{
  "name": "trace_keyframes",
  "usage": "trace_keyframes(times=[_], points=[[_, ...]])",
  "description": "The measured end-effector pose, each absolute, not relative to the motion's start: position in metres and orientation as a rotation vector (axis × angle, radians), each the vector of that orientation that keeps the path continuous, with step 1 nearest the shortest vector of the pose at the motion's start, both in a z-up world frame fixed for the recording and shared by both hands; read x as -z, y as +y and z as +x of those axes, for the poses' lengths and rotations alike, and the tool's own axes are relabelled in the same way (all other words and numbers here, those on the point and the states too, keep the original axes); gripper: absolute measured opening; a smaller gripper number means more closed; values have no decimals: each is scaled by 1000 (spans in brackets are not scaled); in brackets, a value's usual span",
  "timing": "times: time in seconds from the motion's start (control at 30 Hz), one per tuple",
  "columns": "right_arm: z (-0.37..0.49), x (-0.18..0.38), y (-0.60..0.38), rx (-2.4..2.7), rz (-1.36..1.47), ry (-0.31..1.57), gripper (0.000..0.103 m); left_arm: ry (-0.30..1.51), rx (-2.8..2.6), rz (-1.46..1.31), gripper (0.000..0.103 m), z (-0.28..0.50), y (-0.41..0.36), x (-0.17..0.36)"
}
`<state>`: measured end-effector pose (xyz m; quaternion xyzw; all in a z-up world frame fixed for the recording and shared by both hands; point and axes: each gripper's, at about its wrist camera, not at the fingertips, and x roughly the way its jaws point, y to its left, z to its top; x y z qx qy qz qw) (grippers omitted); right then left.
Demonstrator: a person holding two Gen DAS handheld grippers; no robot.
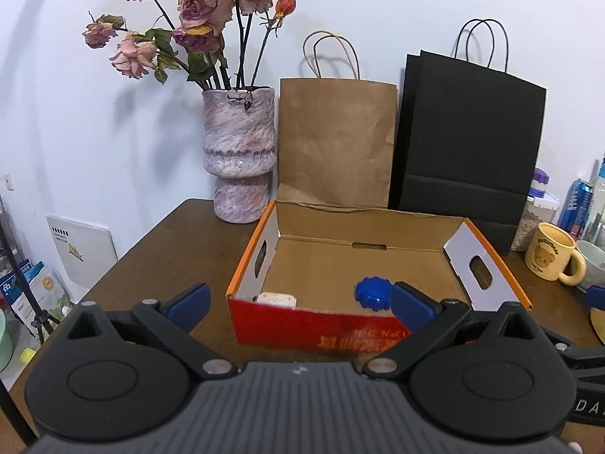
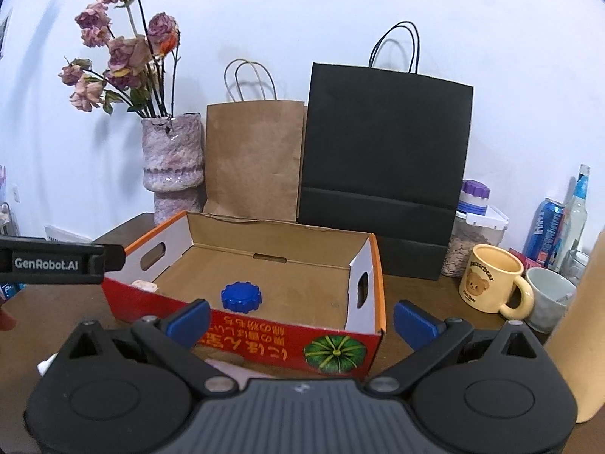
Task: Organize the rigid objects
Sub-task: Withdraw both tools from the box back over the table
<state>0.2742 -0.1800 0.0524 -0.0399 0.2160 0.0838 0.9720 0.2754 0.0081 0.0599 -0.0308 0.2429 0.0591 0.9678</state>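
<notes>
An open cardboard box (image 1: 314,331) with red front and orange rims stands on the brown table; it also shows in the right wrist view (image 2: 264,344). Inside lie a blue ridged lid (image 1: 372,292) (image 2: 241,296) and a small white object (image 1: 276,299) (image 2: 144,285) at the front left corner. My left gripper (image 1: 300,304) is open and empty, just before the box's front wall. My right gripper (image 2: 302,317) is open and empty at the box's front right. A pale object (image 2: 223,365) lies on the table under my right gripper, partly hidden.
A pink vase of dried roses (image 1: 239,159), a brown paper bag (image 1: 336,143) and a black paper bag (image 1: 469,143) stand behind the box. A yellow bear mug (image 2: 491,283), a grey cup (image 2: 550,302), a jar, a can and a bottle stand at right. A tan cylinder (image 2: 582,333) stands near right.
</notes>
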Motion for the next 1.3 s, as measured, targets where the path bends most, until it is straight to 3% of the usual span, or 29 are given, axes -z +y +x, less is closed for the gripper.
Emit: trace_keyframes(times=[1.3], points=[[129,-1,-210,-175,-119,520,103,572,-59,6,103,142,16,-18]])
